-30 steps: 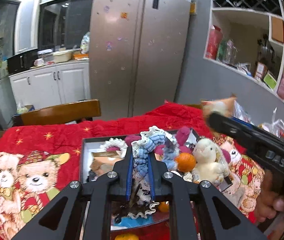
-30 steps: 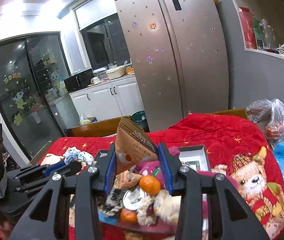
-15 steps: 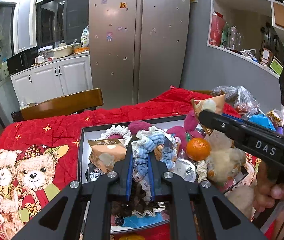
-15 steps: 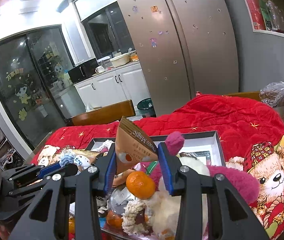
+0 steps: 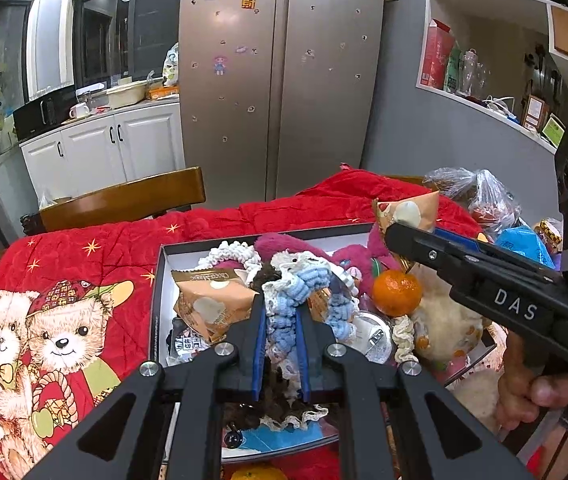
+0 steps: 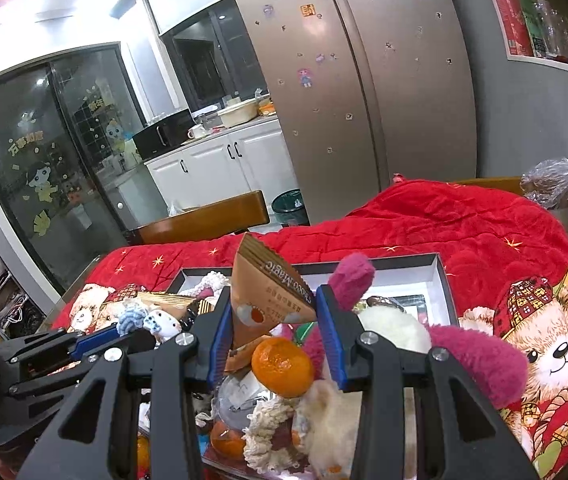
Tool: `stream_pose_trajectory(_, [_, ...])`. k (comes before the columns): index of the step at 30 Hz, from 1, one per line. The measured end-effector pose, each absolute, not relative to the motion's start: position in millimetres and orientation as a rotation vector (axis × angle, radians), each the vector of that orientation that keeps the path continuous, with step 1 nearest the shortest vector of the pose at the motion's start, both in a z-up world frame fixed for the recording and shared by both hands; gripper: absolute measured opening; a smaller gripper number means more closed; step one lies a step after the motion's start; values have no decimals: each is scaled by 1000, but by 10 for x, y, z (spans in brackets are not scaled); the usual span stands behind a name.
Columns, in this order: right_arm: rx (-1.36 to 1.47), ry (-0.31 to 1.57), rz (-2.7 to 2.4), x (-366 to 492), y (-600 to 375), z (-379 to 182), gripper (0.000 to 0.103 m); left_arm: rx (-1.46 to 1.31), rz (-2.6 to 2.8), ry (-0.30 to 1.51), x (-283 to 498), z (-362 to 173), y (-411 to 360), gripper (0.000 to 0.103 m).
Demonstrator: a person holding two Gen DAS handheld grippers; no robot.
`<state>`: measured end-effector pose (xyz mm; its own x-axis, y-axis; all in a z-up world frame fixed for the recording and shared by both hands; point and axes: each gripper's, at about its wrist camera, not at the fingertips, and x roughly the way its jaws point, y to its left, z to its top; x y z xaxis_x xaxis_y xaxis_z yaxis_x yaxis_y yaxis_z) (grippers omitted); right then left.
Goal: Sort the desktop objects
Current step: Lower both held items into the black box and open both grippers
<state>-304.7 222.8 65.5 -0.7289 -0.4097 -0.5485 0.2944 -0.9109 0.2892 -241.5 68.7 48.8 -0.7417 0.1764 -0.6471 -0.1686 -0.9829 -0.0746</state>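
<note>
L tool (image 5: 280, 334): grips blue scrunchie (image 5: 284, 300) | R tool (image 6: 274, 334): grips snack pkt (image 6: 270, 300)

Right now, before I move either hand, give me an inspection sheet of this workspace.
Surface: red bear blanket covers the table.
Job's things: box crowded with snack packets, plush toys, a mandarin.
Clutter: plastic bags past the box.
Grippers: left gripper shut on blue-white scrunchie; right gripper shut on brown snack packet, both above the box.
Cables: white cable on wall shelf.
Surroundings: fridge, chair, white cabinets.
</note>
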Motion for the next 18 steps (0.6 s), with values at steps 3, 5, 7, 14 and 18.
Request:
stream_pose_trajectory(3, [883,-261,-2591,-3049,2227,638,41,-1034,2772,-20,-2418,472,689,14])
stream_pose_trajectory(5, [890,-254,-2595,-3059,2215,624,41,-1038,2768,-20,-2422,459,693,14])
stream_pose_trajectory(7, [894,-251,-2595,-3063,2214,604,41,-1041,2766,-18,-2423,453,698,14])
stream_pose_trajectory(14, [897,-244,-2596,-3059,2201,601,41,-1043,2768,-9,-2419,458,707,14])
stream_pose_trajectory(18, [918,-224,-2611,-3064,2190,598,41,-1049,2776,3,-2419,454,705,14])
